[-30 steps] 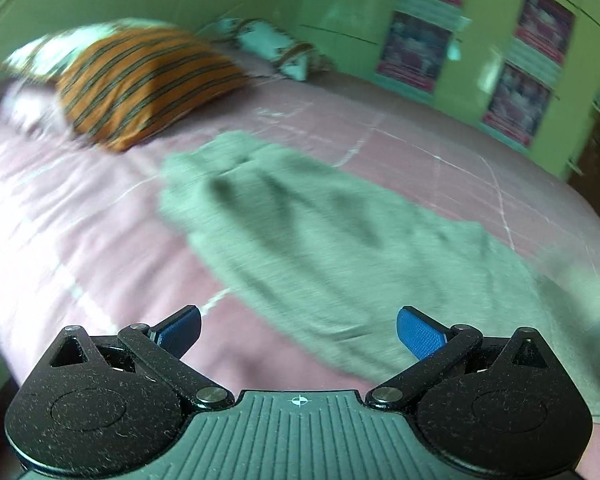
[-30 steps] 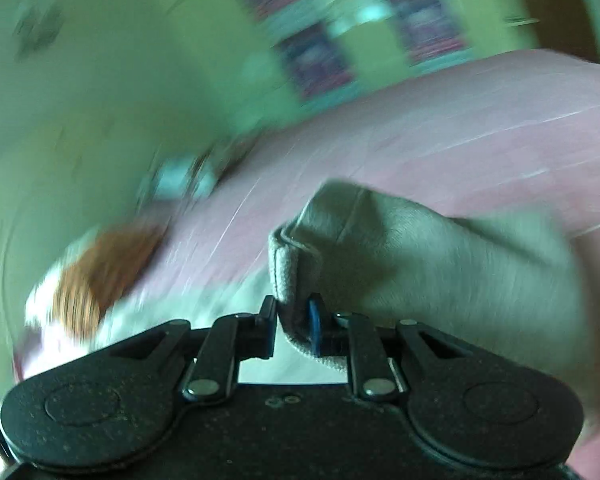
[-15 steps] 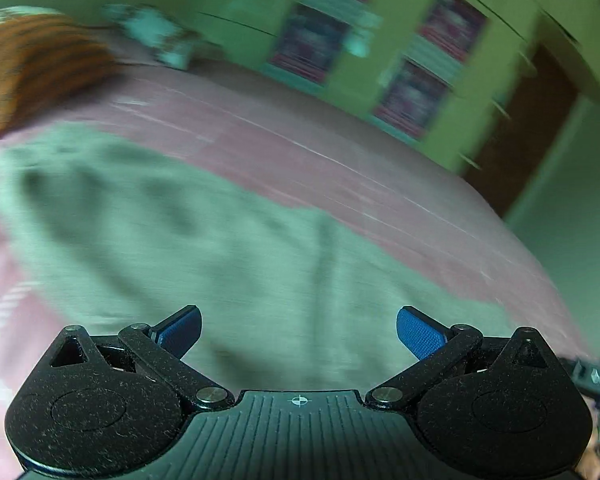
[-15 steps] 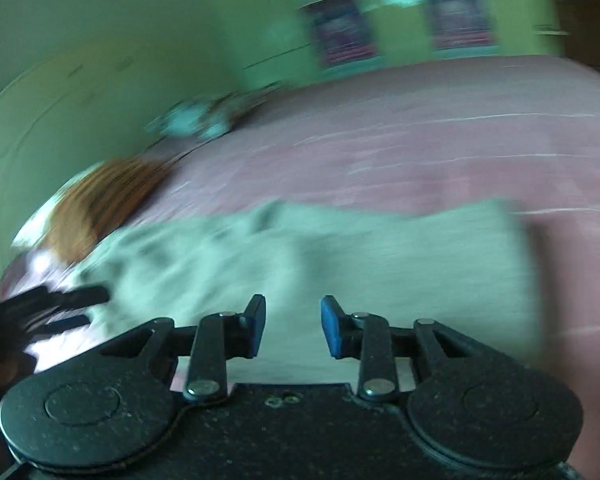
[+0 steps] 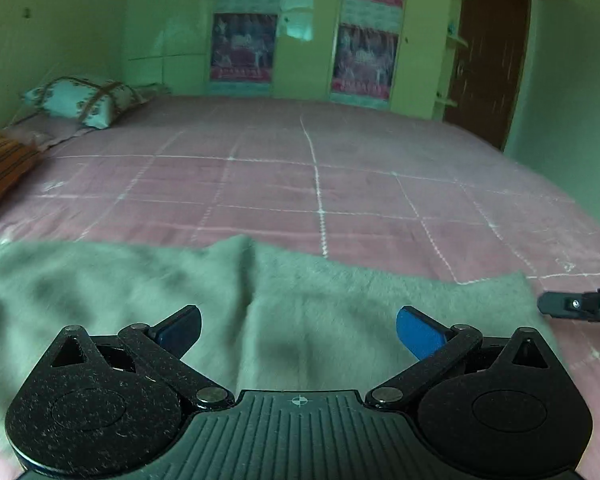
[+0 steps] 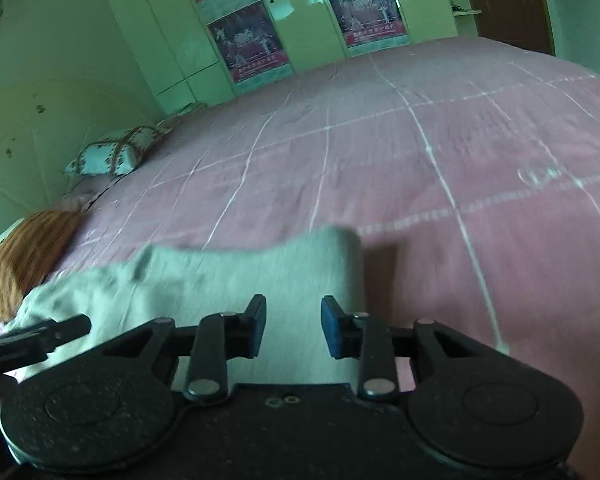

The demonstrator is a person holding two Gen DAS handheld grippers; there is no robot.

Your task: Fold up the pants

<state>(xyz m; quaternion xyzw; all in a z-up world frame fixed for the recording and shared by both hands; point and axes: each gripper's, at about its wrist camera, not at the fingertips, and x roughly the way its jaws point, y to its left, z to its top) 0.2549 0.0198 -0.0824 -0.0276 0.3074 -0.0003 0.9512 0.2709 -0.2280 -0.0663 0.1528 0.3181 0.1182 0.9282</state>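
My left gripper (image 5: 298, 330) hangs with its jaws spread wide and empty above the pants (image 5: 148, 292); my right gripper (image 6: 294, 326) is released too, jaws parted over the garment's end. The grey-green pants lie flat along the near edge of the pink bedspread (image 5: 320, 184). The risk I see is pinching the bedspread together with the cloth, or catching only the top layer, so the fold drags crooked. A ridge near the middle could also bunch.
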